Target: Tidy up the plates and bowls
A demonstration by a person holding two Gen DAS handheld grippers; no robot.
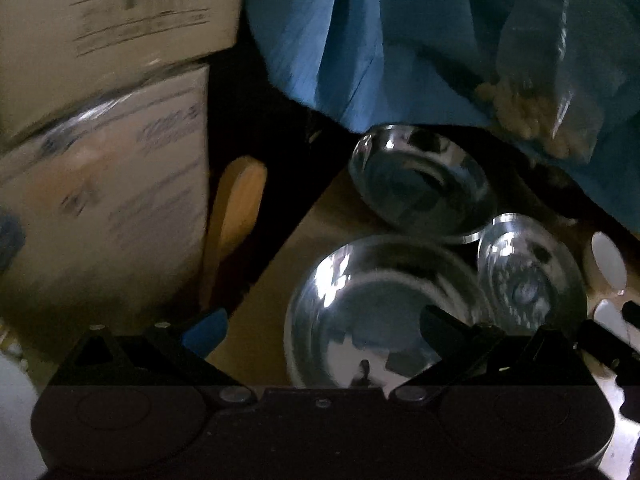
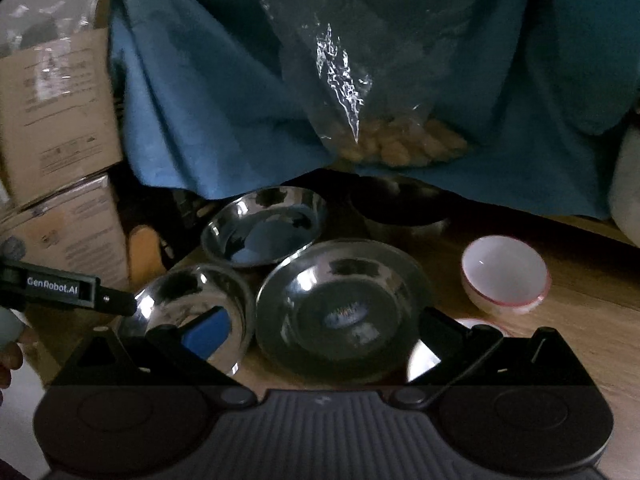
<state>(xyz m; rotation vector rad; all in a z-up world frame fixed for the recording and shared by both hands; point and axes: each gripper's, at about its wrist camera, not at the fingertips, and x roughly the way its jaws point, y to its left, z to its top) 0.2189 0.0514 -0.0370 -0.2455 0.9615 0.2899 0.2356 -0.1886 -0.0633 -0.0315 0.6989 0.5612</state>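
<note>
Risk: both grippers, left [image 1: 320, 332] and right [image 2: 320, 332], are spread wide and empty, and the shiny steel bowls [image 2: 340, 312] touch, so a rim pinch can slip and knock a neighbour.

Dim lighting. Light brown wooden tabletop [image 2: 580, 280]. Draped blue cloth [image 2: 208, 112] behind, fronted by clear plastic bag of pale lumps [image 2: 400, 136]. Stacked printed cardboard boxes [image 1: 100, 120] at left.

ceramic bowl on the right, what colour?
White with a thin red rim, the ceramic bowl shows best in the right wrist view.
</note>
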